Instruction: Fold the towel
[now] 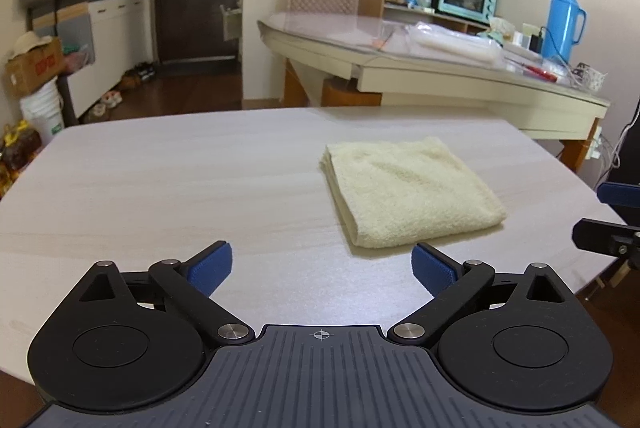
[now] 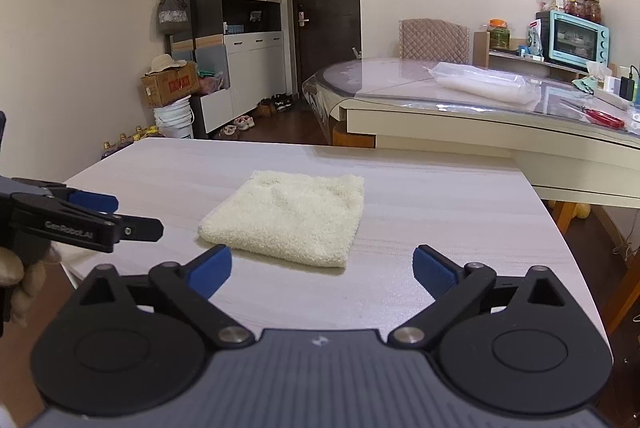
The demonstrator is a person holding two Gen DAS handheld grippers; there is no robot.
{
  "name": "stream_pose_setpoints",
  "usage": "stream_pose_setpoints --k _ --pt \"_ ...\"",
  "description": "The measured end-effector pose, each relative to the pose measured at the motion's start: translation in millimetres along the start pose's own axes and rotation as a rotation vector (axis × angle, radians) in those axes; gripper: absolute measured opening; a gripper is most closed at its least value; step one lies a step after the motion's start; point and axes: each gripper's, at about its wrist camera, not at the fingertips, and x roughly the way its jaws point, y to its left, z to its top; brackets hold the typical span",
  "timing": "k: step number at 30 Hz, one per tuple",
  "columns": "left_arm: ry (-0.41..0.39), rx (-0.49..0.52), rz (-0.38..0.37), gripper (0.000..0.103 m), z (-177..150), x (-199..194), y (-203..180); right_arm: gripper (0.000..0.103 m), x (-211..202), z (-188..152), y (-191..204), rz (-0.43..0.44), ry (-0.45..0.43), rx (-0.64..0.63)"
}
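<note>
The towel (image 1: pixel 412 192) lies folded into a thick, pale cream square, its terry nap fluffy, stacked layers showing along its left edge. It rests flat on the pale wood-grain surface (image 1: pixel 160 180), just ahead of my left jaws (image 1: pixel 322 266) and a little to their right; from my right-hand camera the towel (image 2: pixel 288 216) sits ahead and slightly left of my right jaws (image 2: pixel 322 268). Both pairs of my jaws stand wide apart with nothing between the blue pads (image 1: pixel 214 266), and neither touches the cloth.

On the side of my left tool, seen at the left edge of the right-hand view, white lettering reads "GenRobot.AI" (image 2: pixel 70 226). The cardboard box (image 2: pixel 170 84) by the far wall carries red print too blurred for me to read.

Going left to right across the room: a grey bag (image 2: pixel 172 10) hangs from hooks, the box sits on a white bucket (image 2: pixel 174 120) with a hat on top, shoes (image 2: pixel 256 114) line the floor below the white cabinets (image 2: pixel 248 40), then a dark door (image 2: pixel 324 8). Beyond stands a second, glass-topped table (image 2: pixel 460 116) with a quilted chair back (image 2: pixel 434 38) behind it, a clear plastic bag (image 2: pixel 484 84), a teal toaster oven (image 2: pixel 574 36) with jars on top, red-handled scissors (image 2: pixel 604 118), and a blue thermos (image 1: pixel 564 18). Nothing stands between my jaws and the towel.
</note>
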Motion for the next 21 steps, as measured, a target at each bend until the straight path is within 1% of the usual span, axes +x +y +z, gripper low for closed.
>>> stream_pose_setpoints --k 6,10,13,16,21 --pt "0.010 0.006 -0.003 0.102 2.7 0.9 -3.1 0.103 1.1 -1.5 0.8 -0.048 -0.003 0.011" --pt "0.020 0.003 0.010 0.102 2.0 2.6 -4.7 0.103 4.8 -4.3 3.3 -0.088 0.017 -0.011" --pt "0.023 -0.011 0.009 0.102 1.0 2.4 -4.3 0.103 6.0 -5.2 2.1 -0.082 0.034 -0.002" --pt "0.022 -0.017 0.001 0.102 0.2 2.6 -5.0 0.103 5.5 -6.1 0.5 -0.049 0.051 0.026" --pt "0.018 -0.038 -0.014 0.103 1.4 3.0 -3.9 0.103 3.8 -5.0 1.6 -0.049 0.070 0.026"
